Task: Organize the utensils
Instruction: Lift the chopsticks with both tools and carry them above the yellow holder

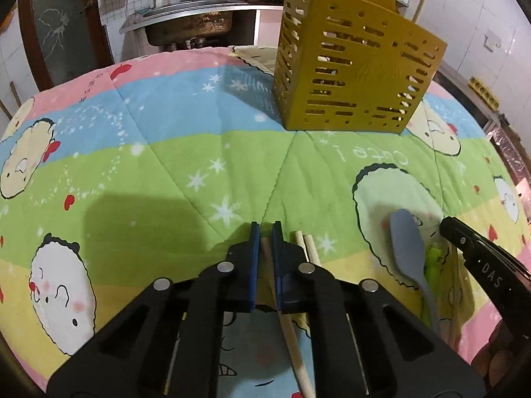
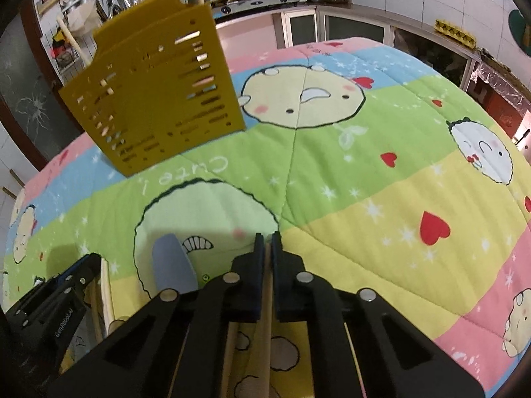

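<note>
Both grippers clamped on wooden utensils above the quilt.

Left gripper (image 1: 265,232) jaws nearly closed on a wooden chopstick (image 1: 292,341); right gripper (image 2: 267,242) likewise on a wooden stick (image 2: 267,298). Yellow slotted holder (image 1: 351,73) stands far; grey spoon (image 1: 406,245) lies near right on the quilt (image 1: 166,165).

Two hand-held grippers are showing: the left gripper (image 1: 264,229) and the right gripper (image 2: 268,240), each clamping one wooden stick, the left's stick (image 1: 292,338) and the right's stick (image 2: 266,315). Just right of the left gripper's fingers, two more wooden chopsticks (image 1: 307,243) are lying side by side. Further right, one grey-blue spoon (image 1: 406,248) is resting, with one green utensil (image 1: 434,265) beside it. Ahead of both grippers, one yellow slotted utensil holder (image 1: 351,69) is standing on one cartoon quilt (image 1: 166,152).
</note>
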A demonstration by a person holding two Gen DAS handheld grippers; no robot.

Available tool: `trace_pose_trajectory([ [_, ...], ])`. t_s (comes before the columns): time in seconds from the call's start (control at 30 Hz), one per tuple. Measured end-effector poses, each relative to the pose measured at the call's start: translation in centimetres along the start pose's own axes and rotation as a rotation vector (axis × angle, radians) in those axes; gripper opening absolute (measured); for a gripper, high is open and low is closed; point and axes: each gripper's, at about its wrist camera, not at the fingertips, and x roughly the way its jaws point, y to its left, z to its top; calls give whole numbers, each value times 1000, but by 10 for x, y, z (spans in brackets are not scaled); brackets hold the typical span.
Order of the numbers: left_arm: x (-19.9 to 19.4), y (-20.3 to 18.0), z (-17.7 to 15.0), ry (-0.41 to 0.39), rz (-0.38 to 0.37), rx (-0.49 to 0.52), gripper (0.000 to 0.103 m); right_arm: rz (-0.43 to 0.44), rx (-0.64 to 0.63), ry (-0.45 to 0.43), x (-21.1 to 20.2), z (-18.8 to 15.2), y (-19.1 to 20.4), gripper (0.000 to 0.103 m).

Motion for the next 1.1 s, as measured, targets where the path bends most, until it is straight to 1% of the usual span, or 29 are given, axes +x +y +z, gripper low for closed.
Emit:
trace_pose_trajectory([
  [0.2,-9,-1,3,-33,-24,-12,6,55,17,-60,-16,11,-15,5],
  [0.33,-24,-6,11,-82,-40,2,6,93,30,-117,-31,23,-24,5],
  [0.4,-32,-8,15,-114,-41,12,5,126,30,-147,-38,29,-26,5],
  [0.53,-53,-13,25,-183,-55,27,5,151,8,-197,-52,39,-26,5],
  [0.83,-96,-19,46,-340,-55,57,5,179,-52,-346,-88,57,-20,5],
  [0.97,-115,-23,53,-417,-41,78,5,172,-90,-426,-104,64,-14,5],
  [1.1,-130,-26,59,-488,-38,81,4,173,-118,-486,-115,67,-8,5],
])
